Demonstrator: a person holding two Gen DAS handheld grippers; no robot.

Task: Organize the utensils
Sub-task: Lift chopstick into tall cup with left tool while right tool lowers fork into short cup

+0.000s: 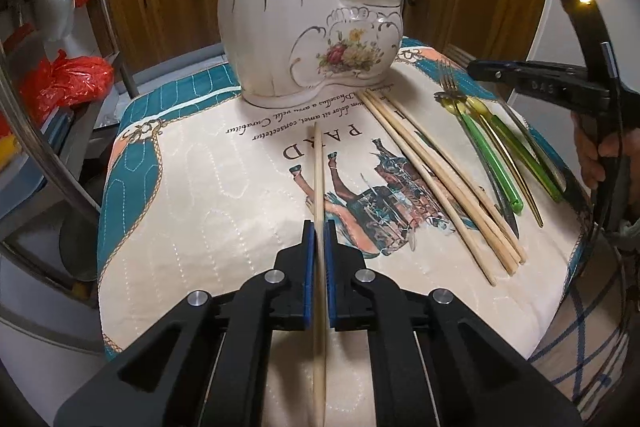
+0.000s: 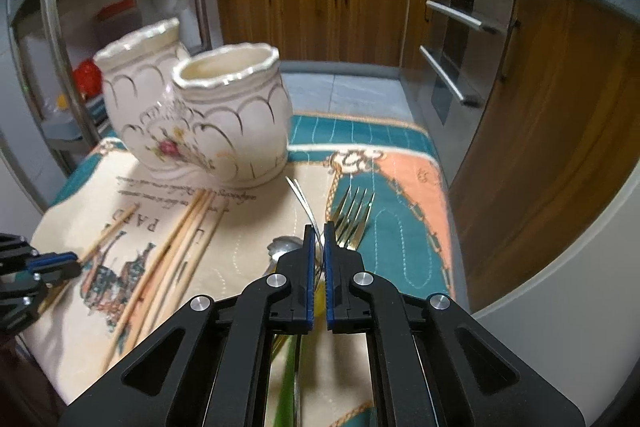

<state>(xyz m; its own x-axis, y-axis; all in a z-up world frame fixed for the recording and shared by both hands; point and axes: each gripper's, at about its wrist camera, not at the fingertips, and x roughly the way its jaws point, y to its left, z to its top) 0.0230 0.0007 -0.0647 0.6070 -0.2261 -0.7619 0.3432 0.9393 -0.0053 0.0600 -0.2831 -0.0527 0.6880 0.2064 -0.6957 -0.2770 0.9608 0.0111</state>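
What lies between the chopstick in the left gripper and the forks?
In the left wrist view, the bundle of loose chopsticks lies on the cloth between the held chopstick and the forks.

The holder [image 1: 308, 39] stands at the top middle on the cloth [image 1: 192, 211]. Chopsticks [image 1: 440, 183] lie below it, forks [image 1: 500, 143] at their right.

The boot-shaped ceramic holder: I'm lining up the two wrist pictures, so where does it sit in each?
Left wrist view: the boot-shaped ceramic holder stands upper centre, at the far end of the printed cloth, tall opening on the left.
Right wrist view: the holder stands left of centre, low opening nearer the camera.
Shared landmark: the loose chopsticks lying just before the holder's base.
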